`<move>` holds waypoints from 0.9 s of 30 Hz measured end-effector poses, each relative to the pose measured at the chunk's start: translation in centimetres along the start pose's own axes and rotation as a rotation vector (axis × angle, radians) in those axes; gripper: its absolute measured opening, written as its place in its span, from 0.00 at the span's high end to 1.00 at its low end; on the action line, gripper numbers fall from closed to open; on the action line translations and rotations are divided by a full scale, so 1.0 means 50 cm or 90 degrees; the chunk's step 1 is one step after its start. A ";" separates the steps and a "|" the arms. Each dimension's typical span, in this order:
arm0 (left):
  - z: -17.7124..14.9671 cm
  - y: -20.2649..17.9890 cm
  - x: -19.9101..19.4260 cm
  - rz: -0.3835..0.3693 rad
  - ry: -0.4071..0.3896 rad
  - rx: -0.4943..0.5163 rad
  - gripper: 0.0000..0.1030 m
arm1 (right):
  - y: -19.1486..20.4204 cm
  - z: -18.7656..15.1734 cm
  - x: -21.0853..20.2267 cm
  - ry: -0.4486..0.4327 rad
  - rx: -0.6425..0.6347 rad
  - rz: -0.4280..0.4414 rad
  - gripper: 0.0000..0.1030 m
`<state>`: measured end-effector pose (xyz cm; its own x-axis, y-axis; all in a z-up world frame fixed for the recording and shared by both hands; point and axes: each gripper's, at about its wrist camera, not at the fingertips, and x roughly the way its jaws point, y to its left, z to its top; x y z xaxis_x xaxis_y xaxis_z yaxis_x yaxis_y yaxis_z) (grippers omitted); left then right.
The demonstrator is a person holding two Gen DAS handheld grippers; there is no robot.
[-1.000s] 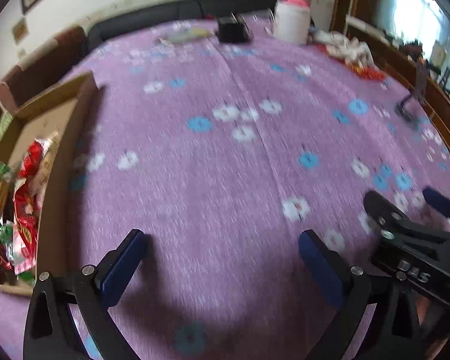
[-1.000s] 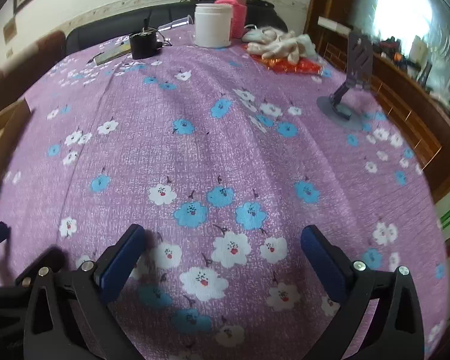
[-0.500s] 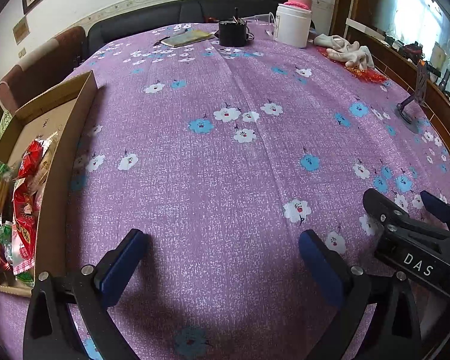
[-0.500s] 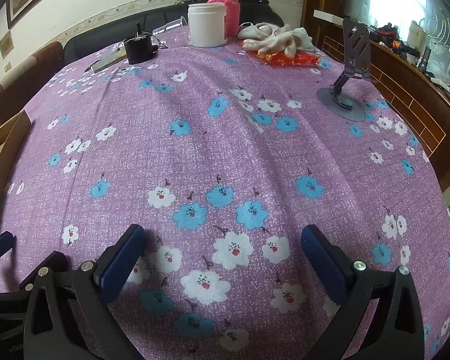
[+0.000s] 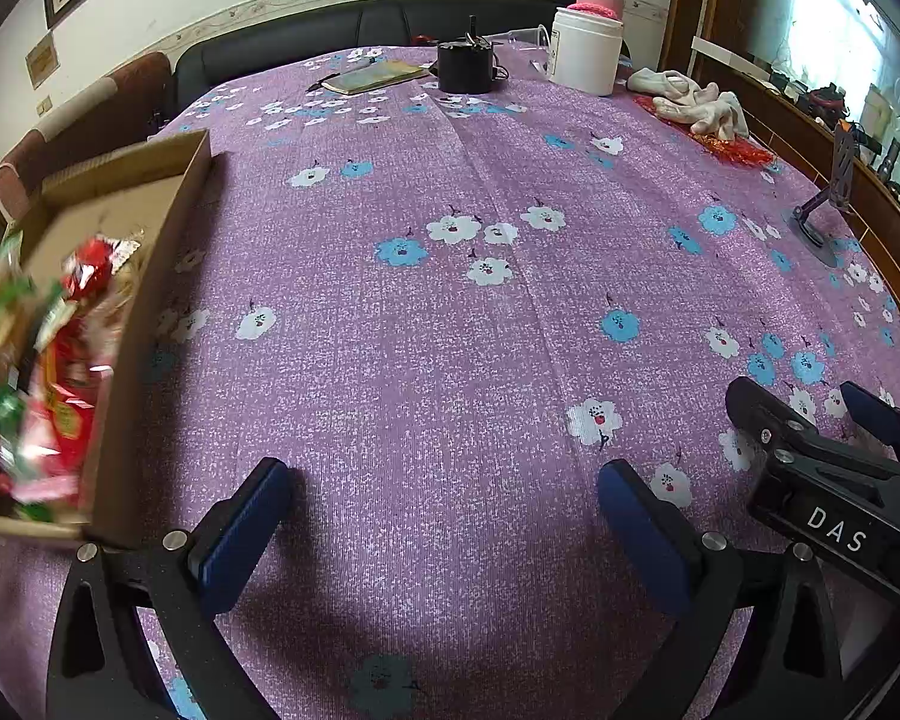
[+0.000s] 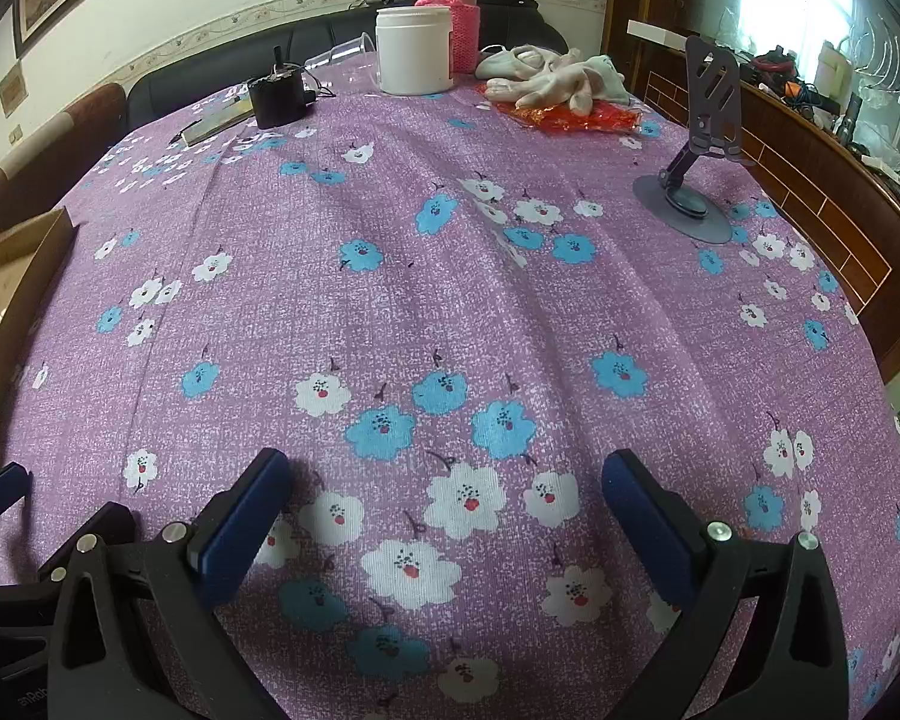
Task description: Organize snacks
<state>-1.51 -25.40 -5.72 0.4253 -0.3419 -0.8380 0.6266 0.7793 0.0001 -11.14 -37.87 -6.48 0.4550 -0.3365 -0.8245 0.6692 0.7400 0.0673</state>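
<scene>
Crinkled foil snack packets (image 5: 60,360), red and green, lie heaped in a cardboard box (image 5: 150,276) to the left of the left gripper (image 5: 438,510), whose blue-padded jaws gape empty over the purple floral tablecloth (image 5: 450,330); light, slippery and crushable, they probably suit a pinch at a sealed edge. Right view: the right gripper (image 6: 444,504) is likewise spread and empty, the box's corner far to its left.

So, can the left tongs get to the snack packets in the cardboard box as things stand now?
Probably yes. The left tongs are open and empty, the snack packets lie uncovered in the open-topped cardboard box just to their left, nothing between.
</scene>
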 end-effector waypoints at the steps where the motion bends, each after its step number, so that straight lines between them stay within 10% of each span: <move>1: 0.000 0.000 0.000 0.000 0.000 0.000 0.00 | 0.000 0.000 0.000 0.000 0.000 0.000 0.01; 27: -0.018 0.030 -0.007 -0.001 -0.001 -0.001 0.00 | 0.000 0.000 -0.001 0.000 0.000 -0.001 0.00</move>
<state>-1.30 -23.63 -5.93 0.4247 -0.3443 -0.8373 0.6266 0.7794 -0.0027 -11.17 -37.87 -6.41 0.4535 -0.3380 -0.8247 0.6706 0.7389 0.0659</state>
